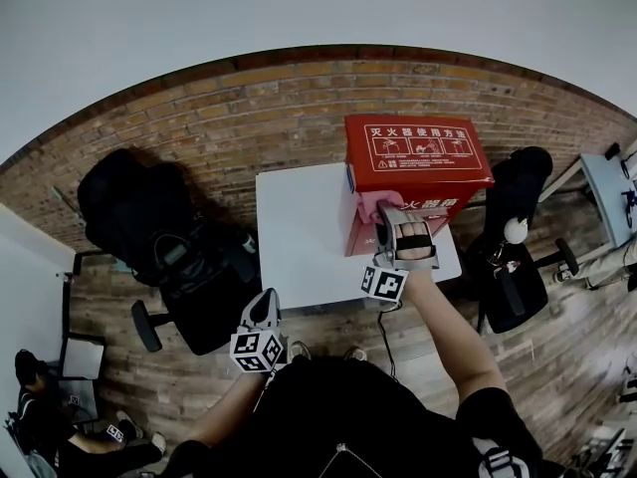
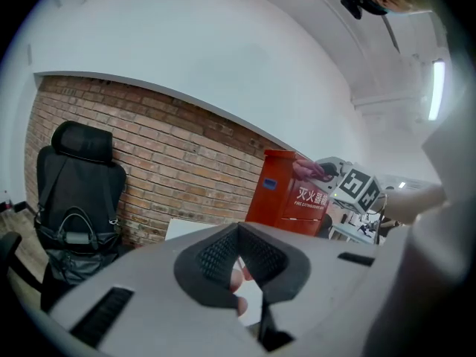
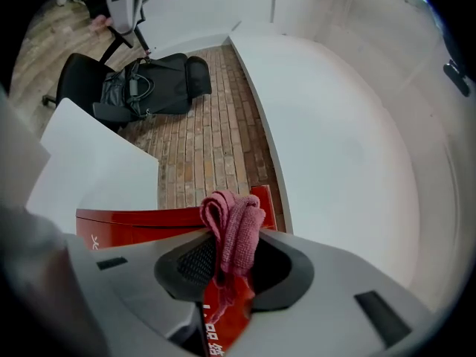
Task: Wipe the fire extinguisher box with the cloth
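Fire extinguisher box (image 1: 413,152) on table (image 1: 299,217) between chairs (image 1: 139,217), cloth (image 3: 234,225) between right gripper (image 1: 398,229) jaws, left gripper (image 1: 264,307) jaws together.

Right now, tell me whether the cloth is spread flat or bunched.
Bunched: the pink cloth sits in gathered folds, clamped in the right gripper at the red box.

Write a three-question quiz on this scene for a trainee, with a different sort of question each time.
1. Multiple choice: what does the right gripper hold? A) a pink cloth B) a sponge C) nothing
2. True or false: the left gripper rests on the red fire extinguisher box.
3. Fill in: the box stands on a white ____.

Key: 1 A. 2 False: it hangs low, apart from the box. 3 table.
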A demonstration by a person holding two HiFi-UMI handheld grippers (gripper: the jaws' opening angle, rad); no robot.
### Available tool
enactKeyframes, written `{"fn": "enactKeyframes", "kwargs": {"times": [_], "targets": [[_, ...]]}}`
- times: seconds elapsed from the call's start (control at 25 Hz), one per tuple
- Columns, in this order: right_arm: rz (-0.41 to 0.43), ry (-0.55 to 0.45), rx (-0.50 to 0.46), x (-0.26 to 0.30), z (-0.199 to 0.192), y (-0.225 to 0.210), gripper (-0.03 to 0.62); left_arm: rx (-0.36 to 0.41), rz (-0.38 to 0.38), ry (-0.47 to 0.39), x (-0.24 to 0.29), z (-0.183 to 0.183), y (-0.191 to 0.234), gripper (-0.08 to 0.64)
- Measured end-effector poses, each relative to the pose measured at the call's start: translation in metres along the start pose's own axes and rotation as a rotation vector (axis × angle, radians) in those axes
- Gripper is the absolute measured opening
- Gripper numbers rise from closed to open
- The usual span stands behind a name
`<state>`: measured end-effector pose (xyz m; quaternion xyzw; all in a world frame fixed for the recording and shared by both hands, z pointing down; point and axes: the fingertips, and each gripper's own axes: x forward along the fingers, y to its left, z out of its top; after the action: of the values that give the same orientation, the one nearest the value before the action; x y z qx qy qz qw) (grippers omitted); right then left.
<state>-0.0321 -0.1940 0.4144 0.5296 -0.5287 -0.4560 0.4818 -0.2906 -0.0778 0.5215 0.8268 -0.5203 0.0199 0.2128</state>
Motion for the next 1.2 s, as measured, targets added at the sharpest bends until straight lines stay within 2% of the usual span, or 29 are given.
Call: {"fn": "enactKeyframes", "kwargs": {"times": [0.28,1.2], "targets": [[0.012,-0.005,0.007,0.004,0.002,0.012,0.112,-0.011,0.030,0.009,-0.003,-0.005,0.009,0.018],[0.123,0.009,0.070,0.005,-0.005,0.064,0.112,-0.006,0.034,0.019,-0.003,-0.006,0.005,0.018]]}}
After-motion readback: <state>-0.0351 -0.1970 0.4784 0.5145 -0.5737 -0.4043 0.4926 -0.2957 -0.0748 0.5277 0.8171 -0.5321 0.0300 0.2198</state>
